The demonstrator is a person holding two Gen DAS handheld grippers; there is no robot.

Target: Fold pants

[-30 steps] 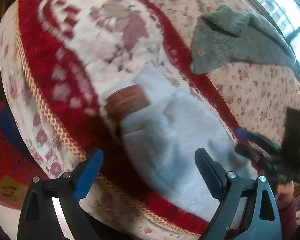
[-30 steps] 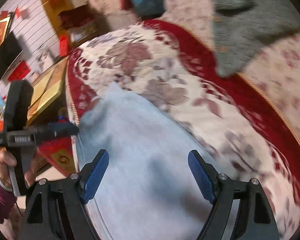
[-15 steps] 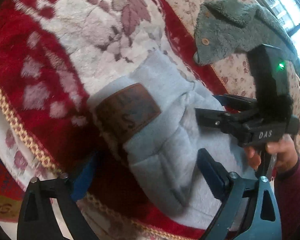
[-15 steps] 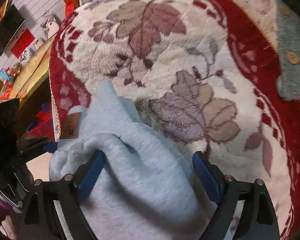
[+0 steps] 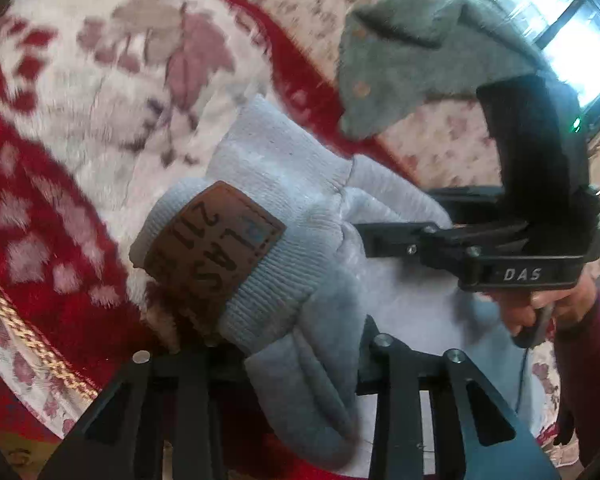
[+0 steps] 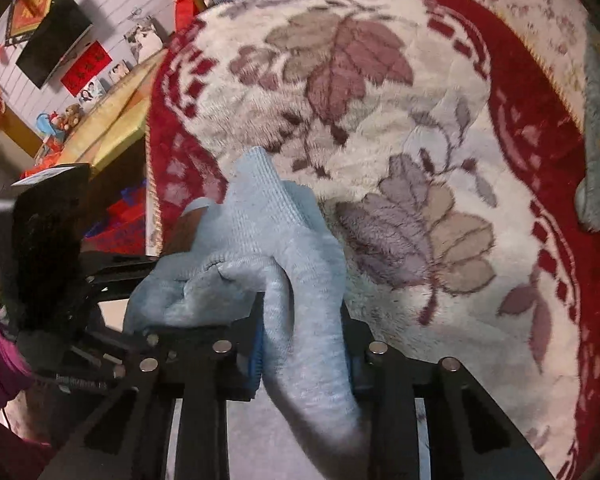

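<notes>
Light blue fleece pants (image 5: 300,264) lie bunched on a red and white floral blanket (image 5: 80,92). Their ribbed waistband carries a brown leather patch (image 5: 214,240). My left gripper (image 5: 288,356) is shut on the waistband just below the patch. My right gripper (image 6: 304,356) is shut on another fold of the same pants (image 6: 268,248), a little to the right. In the left wrist view the right gripper (image 5: 480,252) shows from the side, its fingers buried in the cloth. The left gripper (image 6: 112,304) shows at the left of the right wrist view.
A grey-green fleece garment with wooden buttons (image 5: 412,60) lies on the floral bed cover (image 5: 440,148) beyond the pants. The blanket's gold-trimmed edge (image 5: 28,332) drops off at the left. A yellow table (image 6: 112,120) and room clutter stand beyond the bed edge.
Both grippers were open over the flat pants. They closed in on the waistband end and shut on it, bunching the cloth up between them.
</notes>
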